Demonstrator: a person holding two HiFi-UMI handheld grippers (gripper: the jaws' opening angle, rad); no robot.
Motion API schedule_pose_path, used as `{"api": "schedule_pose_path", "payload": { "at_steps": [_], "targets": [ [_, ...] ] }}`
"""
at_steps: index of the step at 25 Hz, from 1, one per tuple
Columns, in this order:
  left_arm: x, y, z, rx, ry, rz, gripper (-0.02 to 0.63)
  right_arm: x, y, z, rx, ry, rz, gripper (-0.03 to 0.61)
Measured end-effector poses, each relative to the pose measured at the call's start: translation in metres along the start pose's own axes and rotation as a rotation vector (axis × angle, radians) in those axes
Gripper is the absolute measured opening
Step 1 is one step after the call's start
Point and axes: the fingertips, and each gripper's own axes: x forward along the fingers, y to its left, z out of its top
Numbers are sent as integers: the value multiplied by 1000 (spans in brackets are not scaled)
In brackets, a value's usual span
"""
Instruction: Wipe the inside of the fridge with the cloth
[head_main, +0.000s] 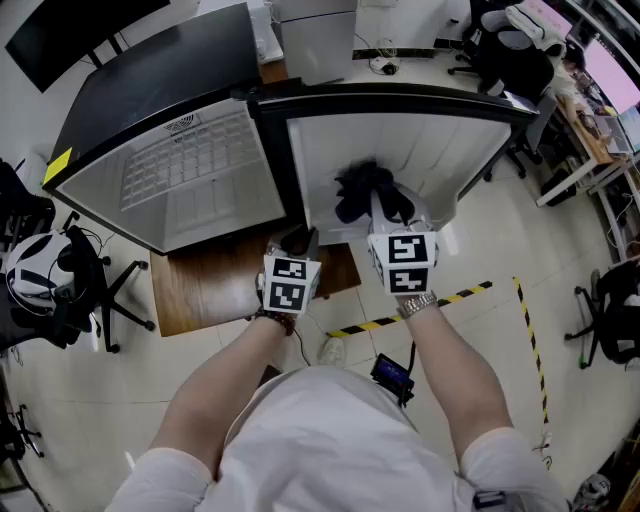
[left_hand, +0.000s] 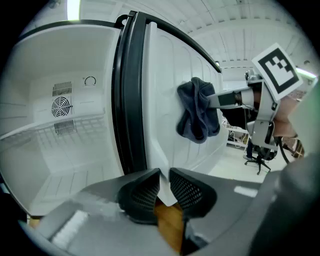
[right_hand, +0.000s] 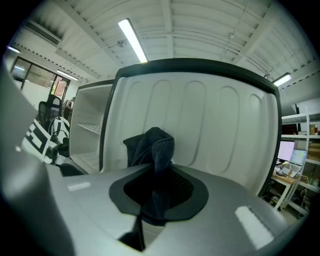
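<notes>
**Head view.** The fridge (head_main: 190, 170) sits on a wooden board (head_main: 215, 285), and its door (head_main: 450, 150) is swung open to the right. My left claw (head_main: 298, 240) is at the door's lower edge, close to where the door meets the cabinet. My right claw (head_main: 385, 208) holds the dark cloth (head_main: 365, 190) against the door's inner liner. 1 strip of yellow-black tape (head_main: 420, 312) runs across the floor beneath my wrists.

**Left gripper view.** My 2 jaws are closed in on the white bottom corner of the door (left_hand: 165, 90). The pads seem to bear on both faces, though the lens distortion makes firm contact hard to confirm. To the left, the cavity shows a fan grille (left_hand: 61, 106) and a wire shelf (left_hand: 55, 131). The cloth (left_hand: 197, 112) is bunched on the liner.

**Right gripper view.** My jaws are pressed together on the cloth (right_hand: 152, 150). It bulges up out of the pads and lies against the ribbed liner of the door (right_hand: 225, 130). The open cavity is at the left.
</notes>
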Motion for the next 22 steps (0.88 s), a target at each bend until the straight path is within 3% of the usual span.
{"api": "schedule_pose_path", "payload": {
  "at_steps": [14, 22],
  "targets": [
    [0, 0, 0, 8, 6, 3, 72, -31, -127, -32, 8, 47, -255, 55],
    [-1, -1, 1, 7, 6, 8, 72, -46, -163, -38, 18, 54, -322, 55]
  ]
}}
